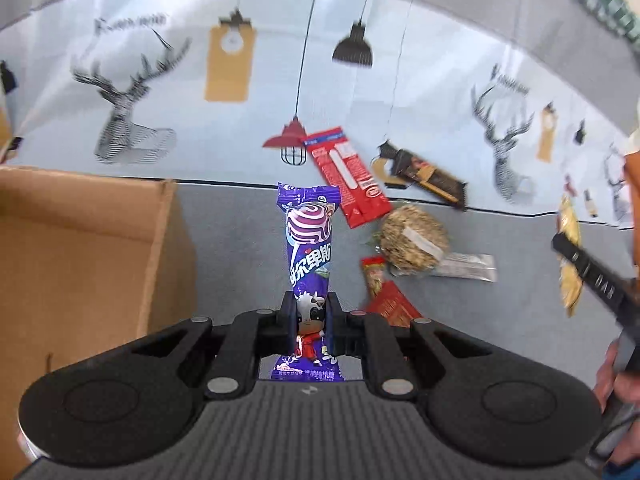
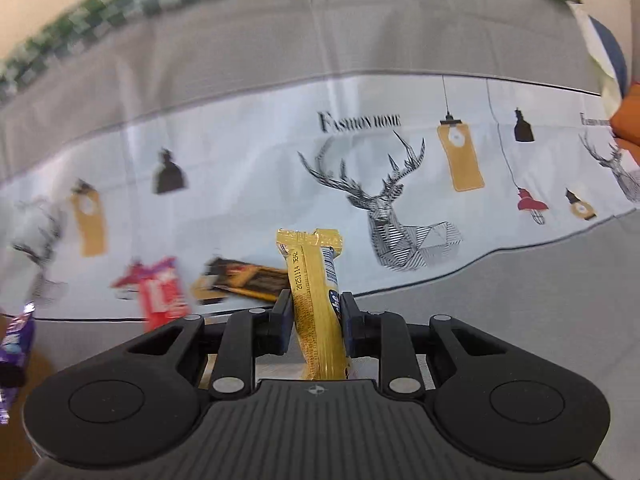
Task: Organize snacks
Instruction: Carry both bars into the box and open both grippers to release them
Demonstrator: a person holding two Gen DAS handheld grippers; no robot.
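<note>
- Snacks are in both claws: a purple lollipop packet [image 1: 310, 264] is pinched low on its wrapper by the left claw [image 1: 312, 322], so most of it stands up past the fingertips and its printed face stays readable.
- Right claw [image 2: 316, 318] is clenched on a yellow snack bar [image 2: 318, 300], again gripped around the lower half, with the crimped top end sticking out ahead.
- Both packets look clear of the surface, held in the air rather than resting; gripping near one end probably leaves the free end easy to drop into a container.
- Just left of the purple packet sits an open cardboard box [image 1: 92, 240], likely the place the snacks are meant to go.
- Still lying loose beyond and to the right: a red packet [image 1: 346, 178], a dark brown and gold bar [image 1: 424, 176], a round oat cake in clear wrap [image 1: 414, 240] and a small red sachet [image 1: 384, 292], clustered near each other.
- They rest on a grey surface with a deer-and-lamp printed cloth [image 1: 160, 80] behind; whether it is a bed or a bench I cannot tell.
- Much sorting remains, by my reading.
</note>
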